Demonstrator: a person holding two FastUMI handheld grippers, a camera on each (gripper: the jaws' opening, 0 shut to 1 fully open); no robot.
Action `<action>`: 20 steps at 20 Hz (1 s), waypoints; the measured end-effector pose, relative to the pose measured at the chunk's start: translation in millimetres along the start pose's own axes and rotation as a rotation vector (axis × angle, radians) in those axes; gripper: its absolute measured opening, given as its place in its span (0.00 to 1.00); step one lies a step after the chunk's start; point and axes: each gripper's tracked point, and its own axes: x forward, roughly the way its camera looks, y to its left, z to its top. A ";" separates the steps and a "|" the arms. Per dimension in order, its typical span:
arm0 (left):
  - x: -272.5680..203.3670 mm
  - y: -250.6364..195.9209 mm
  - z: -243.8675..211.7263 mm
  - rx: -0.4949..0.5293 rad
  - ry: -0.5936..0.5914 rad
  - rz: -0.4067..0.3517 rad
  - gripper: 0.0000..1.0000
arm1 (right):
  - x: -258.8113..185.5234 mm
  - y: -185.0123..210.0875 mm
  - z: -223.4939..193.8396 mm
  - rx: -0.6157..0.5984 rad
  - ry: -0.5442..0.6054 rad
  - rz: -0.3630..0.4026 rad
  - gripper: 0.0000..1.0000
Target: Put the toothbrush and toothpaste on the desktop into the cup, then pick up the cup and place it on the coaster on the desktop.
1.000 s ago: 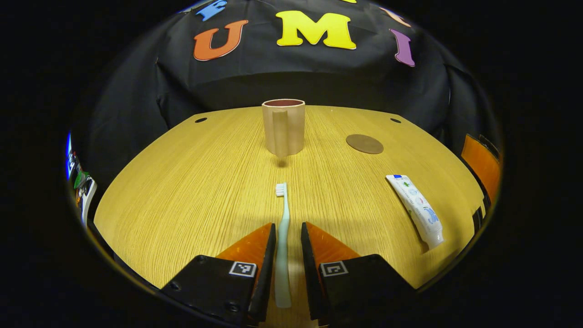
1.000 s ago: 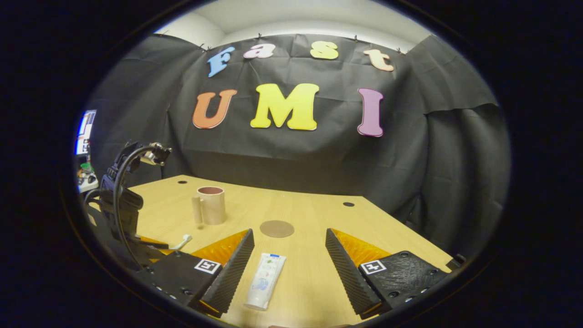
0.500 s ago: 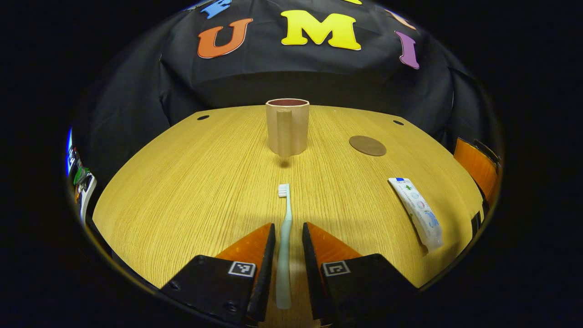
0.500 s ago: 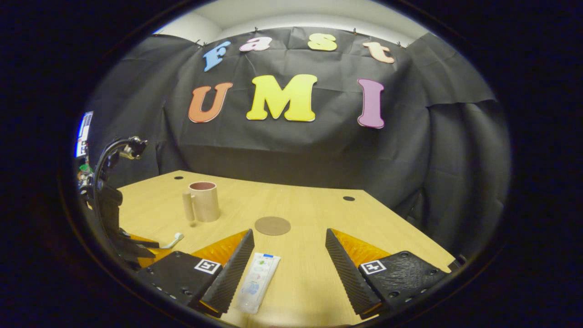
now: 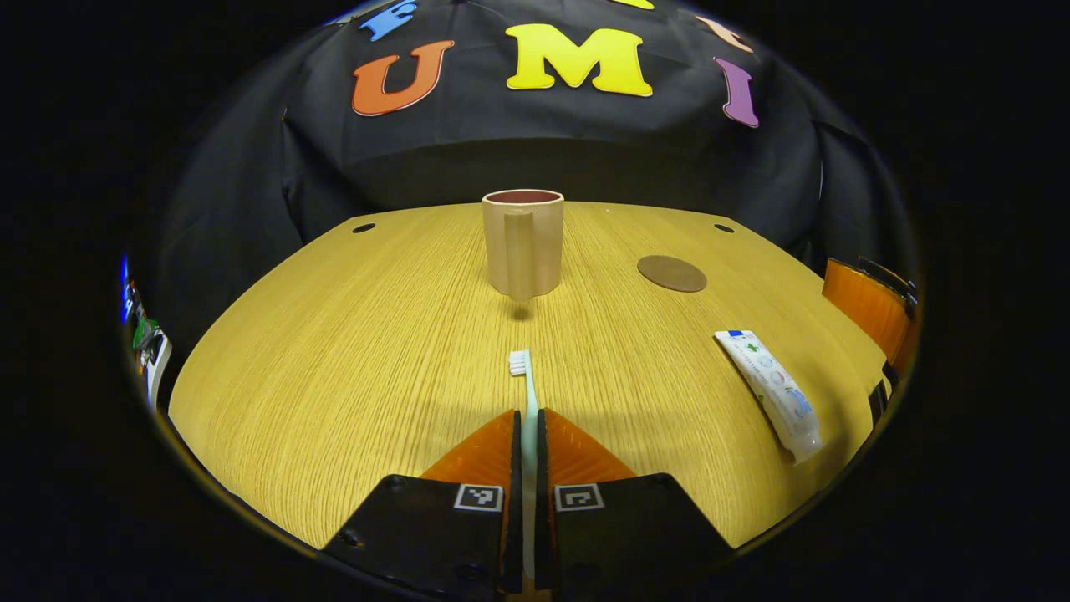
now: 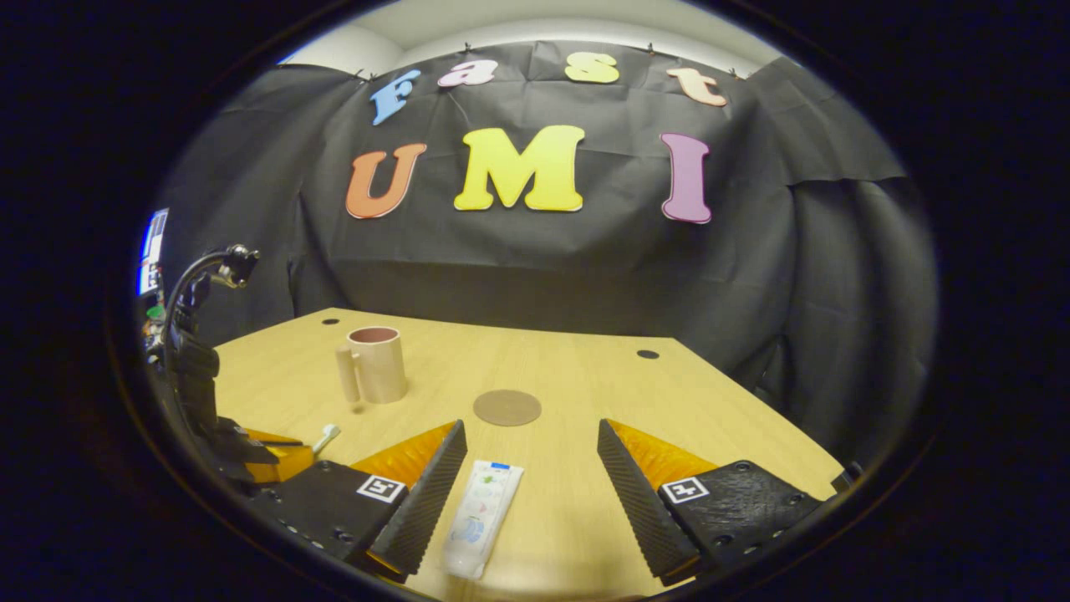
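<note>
A pale green toothbrush [image 5: 527,401] lies on the wooden desktop [image 5: 351,368], bristles toward the cup. My left gripper [image 5: 527,418] is shut on its handle, both fingers pressing its sides. The beige cup [image 5: 522,242] stands upright beyond it, handle facing me. A brown round coaster [image 5: 671,273] lies to the cup's right. The white toothpaste tube [image 5: 771,390] lies at the right. In the right gripper view my right gripper [image 6: 532,435] hangs open over the toothpaste [image 6: 481,518], which lies near its left finger. The cup [image 6: 374,364], coaster [image 6: 506,407], toothbrush head [image 6: 326,436] and left gripper [image 6: 267,447] show there at the left.
Small dark holes [image 5: 364,227] sit near the desktop's far corners. The desktop's front edge curves just below my fingers. A cabled device [image 6: 196,334] rides above the left gripper. Shelving with coloured items [image 6: 153,276] stands off the desk's left side.
My left gripper's fingers have closed from either side onto the toothbrush handle. The right gripper has shifted slightly, staying open over the toothpaste.
</note>
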 end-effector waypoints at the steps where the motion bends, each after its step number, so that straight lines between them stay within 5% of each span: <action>1: -2.3 -0.7 2.8 -0.004 -0.019 -0.008 0.08 | 1.4 0.3 -2.5 0.000 0.008 -0.004 0.98; 12: -46.9 14.5 55.7 -0.028 -0.245 0.008 0.07 | 12.7 37.9 -80.8 0.045 0.291 0.029 0.93; 20: -60.9 15.4 72.5 -0.028 -0.296 0.010 0.07 | 10.0 44.0 -105.8 0.090 0.396 0.044 0.64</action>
